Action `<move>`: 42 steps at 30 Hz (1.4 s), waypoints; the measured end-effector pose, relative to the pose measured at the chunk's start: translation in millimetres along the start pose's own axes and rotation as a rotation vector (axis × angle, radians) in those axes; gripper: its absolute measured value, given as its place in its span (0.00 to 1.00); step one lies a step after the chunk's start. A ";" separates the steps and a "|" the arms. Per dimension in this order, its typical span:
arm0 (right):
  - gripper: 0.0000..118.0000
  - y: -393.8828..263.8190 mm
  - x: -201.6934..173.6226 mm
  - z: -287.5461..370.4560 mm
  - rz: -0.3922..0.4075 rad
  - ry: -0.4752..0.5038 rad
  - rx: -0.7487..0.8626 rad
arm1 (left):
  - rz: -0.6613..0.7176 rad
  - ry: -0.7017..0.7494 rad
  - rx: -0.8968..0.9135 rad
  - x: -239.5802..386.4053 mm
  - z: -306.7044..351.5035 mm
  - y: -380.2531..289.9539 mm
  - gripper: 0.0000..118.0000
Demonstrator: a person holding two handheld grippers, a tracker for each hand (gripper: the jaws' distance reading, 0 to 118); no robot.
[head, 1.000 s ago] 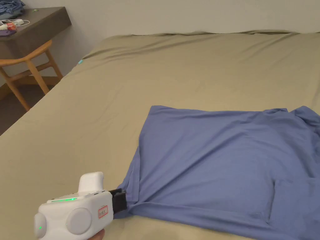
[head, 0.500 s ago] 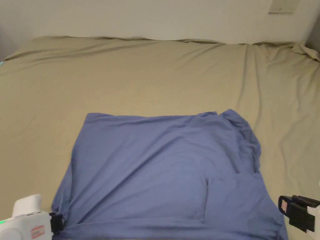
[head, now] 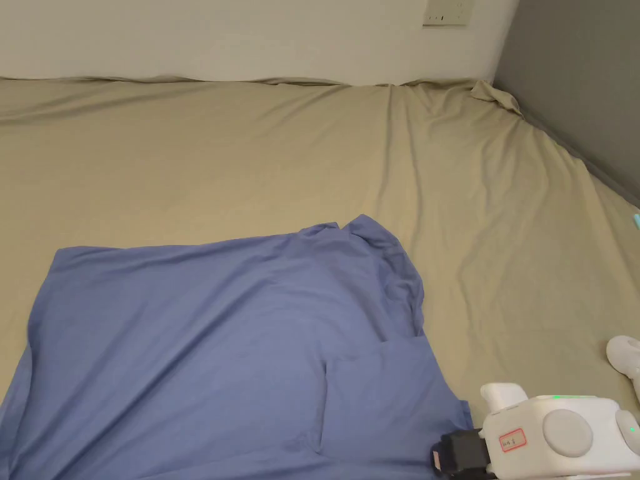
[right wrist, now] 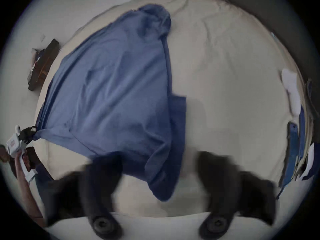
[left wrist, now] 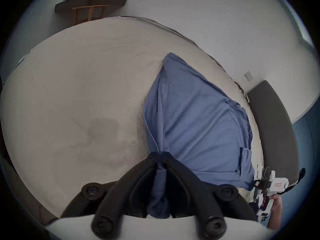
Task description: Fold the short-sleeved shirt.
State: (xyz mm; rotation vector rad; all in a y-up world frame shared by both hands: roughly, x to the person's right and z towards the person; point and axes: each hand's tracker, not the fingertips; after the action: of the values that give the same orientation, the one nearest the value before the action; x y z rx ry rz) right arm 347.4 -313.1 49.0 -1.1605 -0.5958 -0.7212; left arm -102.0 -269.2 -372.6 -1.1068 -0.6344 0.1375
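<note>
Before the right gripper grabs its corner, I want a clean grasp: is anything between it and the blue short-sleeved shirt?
Nothing visible. The right gripper is open around the blue short-sleeved shirt corner, on bare beige bed sheet.

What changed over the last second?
The right gripper came in to the blue shirt's near right corner, jaws wide apart in its own view, nothing gripped yet. The left gripper stays clamped on the near left corner; the shirt lies as before on the bed.
</note>
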 end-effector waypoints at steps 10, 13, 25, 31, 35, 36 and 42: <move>0.07 -8.7 1.2 40.3 -0.161 0.211 0.209 | 0.186 -0.092 0.025 -18.9 7.2 9.9 0.00; 0.06 7.2 5.9 53.4 -0.267 0.343 0.239 | 0.227 -0.133 0.040 -14.5 13.9 22.5 0.00; 0.06 125.9 20.1 19.9 -0.644 0.479 0.275 | 0.403 -0.208 0.099 31.8 -58.8 130.6 0.00; 0.06 173.5 17.1 -23.0 -0.712 0.392 0.278 | 0.339 -0.116 0.096 69.3 -139.9 174.1 0.00; 0.07 191.6 13.8 -41.3 -0.690 0.315 0.253 | 0.232 0.045 0.059 77.7 -176.7 176.6 0.00; 0.07 193.7 11.8 -44.8 -0.664 0.280 0.235 | 0.218 0.052 0.041 75.4 -182.9 173.7 0.00; 0.11 207.3 13.7 -62.5 -0.515 0.180 0.230 | 0.185 0.077 0.053 68.6 -190.8 164.1 0.07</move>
State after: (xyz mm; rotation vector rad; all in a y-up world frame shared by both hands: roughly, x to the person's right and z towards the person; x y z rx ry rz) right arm 518.7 -328.3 -83.3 -0.7201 -0.8127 -1.1490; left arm 90.4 -316.4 -542.3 -1.1133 -0.4565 0.2679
